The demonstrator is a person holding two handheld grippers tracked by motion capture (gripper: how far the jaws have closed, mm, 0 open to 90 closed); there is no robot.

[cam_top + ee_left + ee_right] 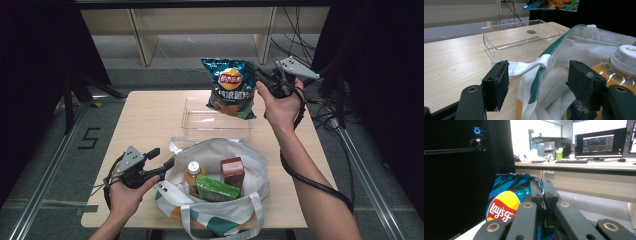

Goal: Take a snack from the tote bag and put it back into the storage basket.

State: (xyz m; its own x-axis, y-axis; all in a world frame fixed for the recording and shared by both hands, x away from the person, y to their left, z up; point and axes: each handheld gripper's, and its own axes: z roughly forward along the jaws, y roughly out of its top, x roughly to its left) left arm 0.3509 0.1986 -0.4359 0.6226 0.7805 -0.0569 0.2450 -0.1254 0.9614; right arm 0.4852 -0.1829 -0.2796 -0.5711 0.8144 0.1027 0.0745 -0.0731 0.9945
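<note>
A blue Lay's chip bag [231,87] hangs in the air above the clear plastic tray [192,120], pinched at its top corner by my right gripper [256,71], which is shut on it; the bag [506,200] sits just behind those jaws [541,195]. A white tote bag [250,160] with green trim stands at the table's near edge. It holds an orange drink bottle [193,172], a brown carton [232,171] and a green packet [216,190]. My left gripper [162,159] is open at the tote's left rim, its jaws on either side of the white handle strap [529,66].
The wooden table [145,120] has bare room at its left and far right. The clear tray [524,31] lies beyond the tote. Dark curtains flank the table, and cables lie on the floor at the back right.
</note>
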